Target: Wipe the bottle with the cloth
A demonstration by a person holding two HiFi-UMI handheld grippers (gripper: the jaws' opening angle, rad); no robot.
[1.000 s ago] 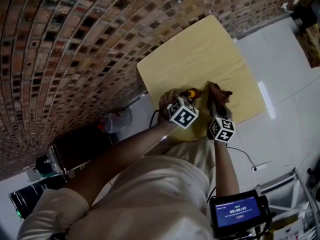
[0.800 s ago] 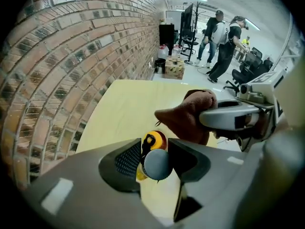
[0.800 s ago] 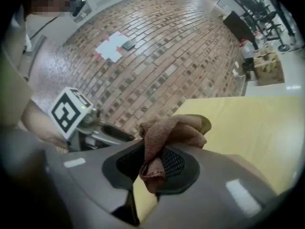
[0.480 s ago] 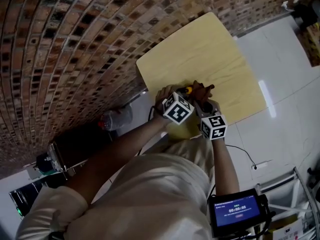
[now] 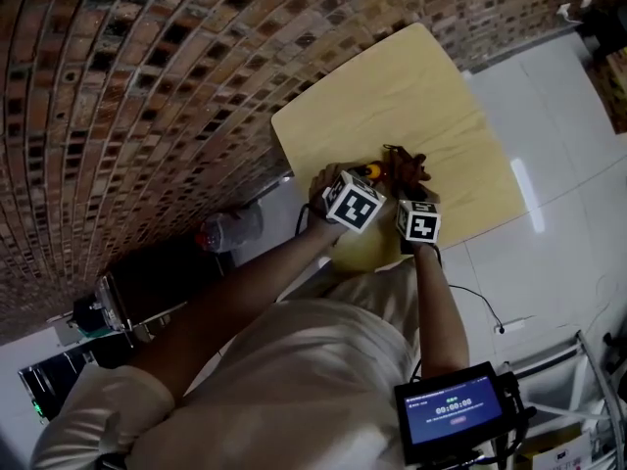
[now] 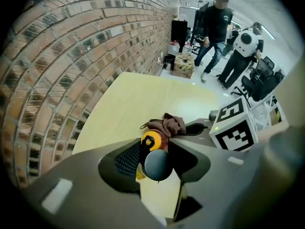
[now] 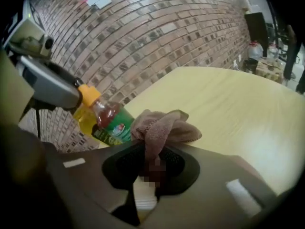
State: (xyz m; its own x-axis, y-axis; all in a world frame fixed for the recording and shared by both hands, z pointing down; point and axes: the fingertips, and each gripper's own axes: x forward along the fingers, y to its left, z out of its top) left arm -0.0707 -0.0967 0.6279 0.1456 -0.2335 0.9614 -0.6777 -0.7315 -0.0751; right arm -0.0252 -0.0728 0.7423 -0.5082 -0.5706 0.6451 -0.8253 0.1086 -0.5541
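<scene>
- A pale yellow wooden surface (image 5: 421, 96) stands against a brown brick wall (image 5: 147, 86), on a white tiled floor (image 5: 568, 164).
- The left claw (image 6: 157, 149) grasps the clear plastic bottle with an orange cap (image 7: 107, 120) by its neck, close to the surface's near edge. Its jaws have just been easing wider, with the bottle between them.
- The right claw (image 7: 151, 159) is clenched on the crumpled brown cloth (image 7: 164, 128), which touches the bottle's side.
- Only the right gripper view shows the bottle's green label (image 7: 116, 130).
- Only the left gripper view shows people (image 6: 217, 27) standing across the room.
</scene>
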